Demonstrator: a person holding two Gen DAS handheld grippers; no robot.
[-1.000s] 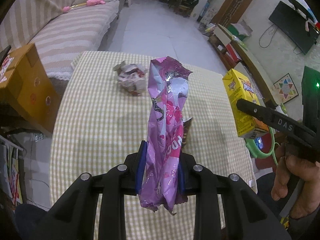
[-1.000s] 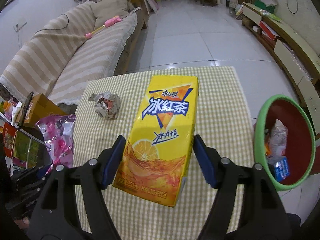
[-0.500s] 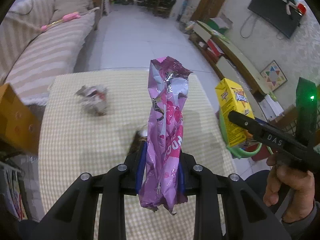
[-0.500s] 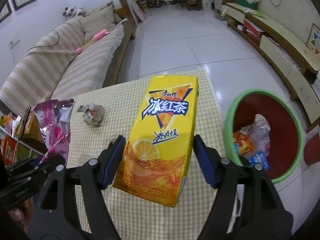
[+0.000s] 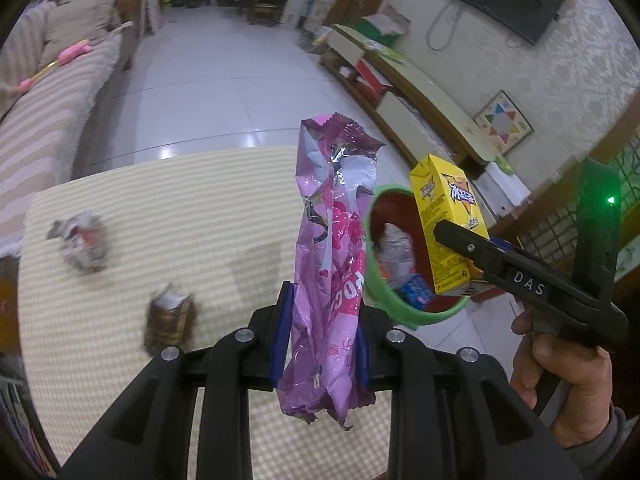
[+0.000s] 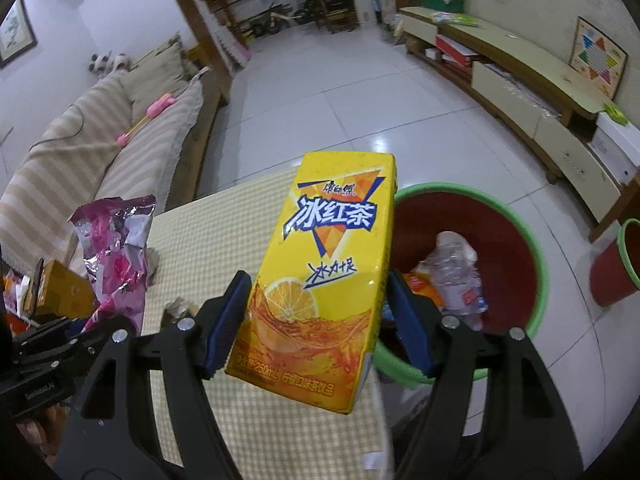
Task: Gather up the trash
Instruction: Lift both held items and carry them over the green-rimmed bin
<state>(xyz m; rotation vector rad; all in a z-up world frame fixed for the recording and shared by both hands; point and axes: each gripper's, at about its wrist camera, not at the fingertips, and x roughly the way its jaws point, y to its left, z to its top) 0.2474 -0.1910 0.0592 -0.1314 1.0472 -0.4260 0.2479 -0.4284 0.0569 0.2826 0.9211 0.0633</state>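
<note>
A living room, mid-cleanup: the left tool [image 5: 320, 336] is clamped on a crumpled pink snack wrapper [image 5: 334, 248], which stands upright between its blue pads above the near edge of a table [image 5: 192, 200] covered in yellow-checked cloth. The right tool [image 6: 316, 316] is clamped on a yellow iced-tea carton [image 6: 320, 276], its blue pads pressing the carton's lower sides; the carton is held tilted, its top leaning away, over the table's right edge and just beside a red bin with a green rim [image 6: 540, 248] that stands on the white tiled floor. Inside the bin lie a clear plastic bottle [image 6: 456, 272] and other packaging. From the left wrist view the carton hangs over the bin's opening, with the person's right hand [image 5: 560, 376] gripping the handle below. On the table, a crumpled ball of paper [image 5: 80, 240] lies at the far left and a small brown wrapper [image 5: 170, 316] nearer the left tool, the two apart. A striped sofa [image 6: 100, 160] runs along the left
</note>
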